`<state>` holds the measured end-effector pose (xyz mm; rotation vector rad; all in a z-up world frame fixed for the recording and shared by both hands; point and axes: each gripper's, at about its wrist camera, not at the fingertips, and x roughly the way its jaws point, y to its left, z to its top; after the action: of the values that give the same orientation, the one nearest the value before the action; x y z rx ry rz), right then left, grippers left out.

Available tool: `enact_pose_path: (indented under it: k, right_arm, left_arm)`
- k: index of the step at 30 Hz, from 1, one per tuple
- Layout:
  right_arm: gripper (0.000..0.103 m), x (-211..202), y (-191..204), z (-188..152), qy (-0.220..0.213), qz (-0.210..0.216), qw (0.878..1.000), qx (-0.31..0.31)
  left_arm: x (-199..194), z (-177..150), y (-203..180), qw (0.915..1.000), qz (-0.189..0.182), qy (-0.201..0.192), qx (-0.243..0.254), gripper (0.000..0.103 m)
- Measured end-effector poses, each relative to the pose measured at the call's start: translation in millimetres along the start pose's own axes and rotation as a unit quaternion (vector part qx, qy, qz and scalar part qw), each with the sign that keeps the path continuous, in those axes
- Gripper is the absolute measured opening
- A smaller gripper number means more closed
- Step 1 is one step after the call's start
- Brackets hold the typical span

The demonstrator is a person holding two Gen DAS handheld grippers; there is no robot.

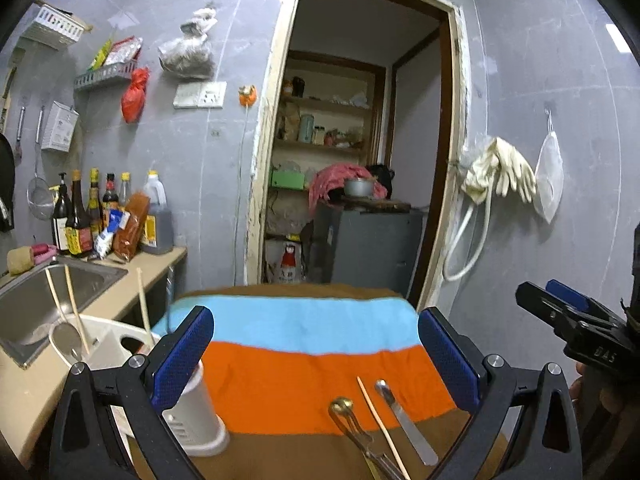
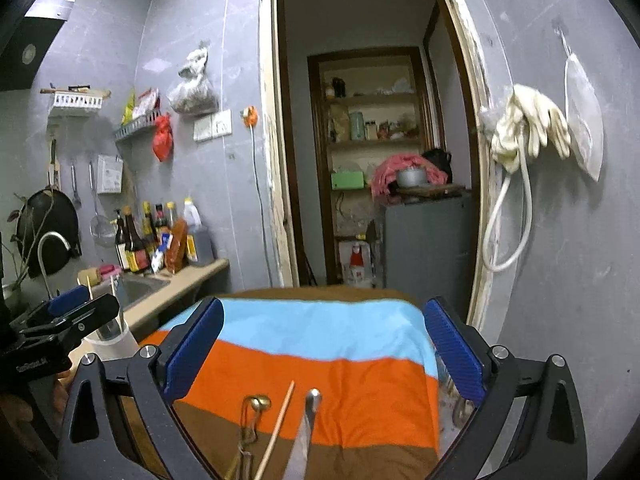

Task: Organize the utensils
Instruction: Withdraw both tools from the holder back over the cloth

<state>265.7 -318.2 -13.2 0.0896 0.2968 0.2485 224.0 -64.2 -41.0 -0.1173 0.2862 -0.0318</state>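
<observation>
On the striped blue, orange and brown cloth (image 1: 304,372) lie three utensils side by side: a brass spoon with a twisted handle (image 1: 352,424), a single wooden chopstick (image 1: 380,424) and a steel utensil with a flat handle (image 1: 404,420). They also show in the right wrist view: the spoon (image 2: 252,420), the chopstick (image 2: 278,428), the steel utensil (image 2: 306,432). A white utensil holder (image 1: 192,412) at the cloth's left edge holds chopsticks and a ladle. My left gripper (image 1: 316,356) is open and empty above the cloth. My right gripper (image 2: 324,352) is open and empty too.
A steel sink (image 1: 44,300) and a beige counter (image 1: 156,264) with sauce bottles (image 1: 80,216) stand at the left. A doorway (image 1: 360,160) behind the table opens onto shelves and a grey cabinet. Rubber gloves (image 1: 500,172) hang on the right wall.
</observation>
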Motion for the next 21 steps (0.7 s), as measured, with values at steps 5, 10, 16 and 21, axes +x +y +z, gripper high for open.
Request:
enact_pose_path:
  k: [5, 10, 16, 21]
  right_arm:
    - [0.099, 18.1, -22.4, -24.6, 0.035, 0.005, 0.999, 0.025]
    - [0.099, 41.5, -42.6, -51.2, 0.083, 0.005, 0.995, 0.048]
    - [0.096, 67.5, -55.2, -76.0, 0.121, 0.02, 0.99, 0.067]
    - [0.071, 91.6, -54.6, -97.1, 0.157, 0.036, 0.984, 0.069]
  left_arm:
    - [12.1, -19.2, -7.3, 0.9993, -0.015, 0.033, 0.002, 0.103]
    - [36.9, -43.4, -9.8, 0.9962, -0.014, 0.086, -0.001, 0.103]
    - [63.6, -63.3, -8.8, 0.9905, -0.02, 0.135, -0.018, 0.101]
    - [89.6, -83.3, -1.2, 0.9793, -0.047, 0.188, -0.057, 0.08]
